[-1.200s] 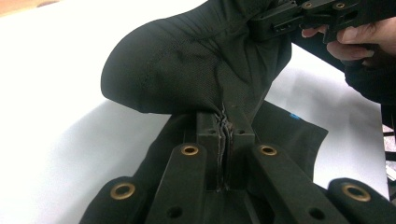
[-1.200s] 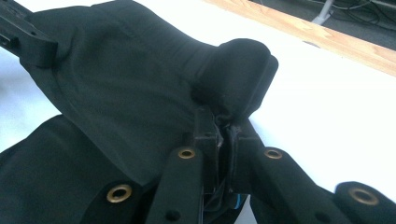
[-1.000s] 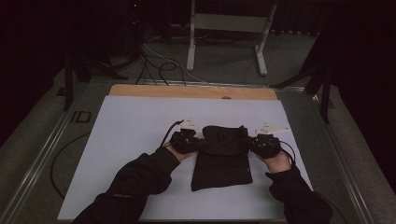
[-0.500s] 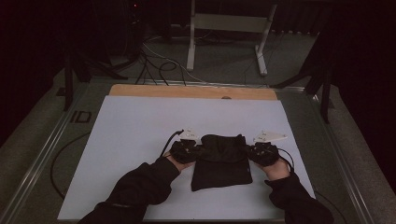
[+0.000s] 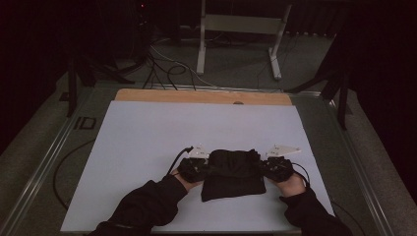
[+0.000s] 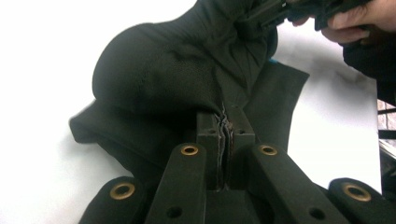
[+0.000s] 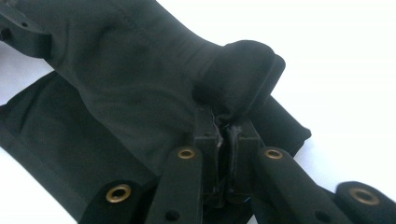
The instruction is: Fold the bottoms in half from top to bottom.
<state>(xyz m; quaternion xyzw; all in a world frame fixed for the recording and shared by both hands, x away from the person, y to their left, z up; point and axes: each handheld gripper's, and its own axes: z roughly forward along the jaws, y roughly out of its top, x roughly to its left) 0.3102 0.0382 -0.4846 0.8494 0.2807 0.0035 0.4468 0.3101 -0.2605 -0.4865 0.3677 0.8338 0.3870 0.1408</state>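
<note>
**Both grippers clamped on the folded black garment**

High view first: I see a black garment (image 5: 232,174) lying on the white table cover (image 5: 147,142), on the near half and right of centre. Its upper part is bunched into a raised roll between my two grippers, while a flatter, folded layer lies beneath it, reaching toward me.

My left gripper (image 5: 196,166) sits at the garment's left end, with the hand (image 5: 186,181) and a dark sleeve (image 5: 147,206) coming up from the bottom edge. My right gripper (image 5: 275,166) sits at the right end, well apart from the left, with the fabric spanning the gap between them.

Left gripper view – the two black jaws are pressed together on a pinched fold of the garment (image 6: 168,79), the cloth squeezed into a thin crease between the pads. The fabric swells up from there into a rounded hump, and the other gripper (image 6: 299,9) bites the far end at top right.

Right gripper view – the jaws are likewise closed on the cloth (image 7: 140,79), holding a rolled edge that bulges just above the pads. The flat lower layer spreads out on the white surface to the left.
</note>
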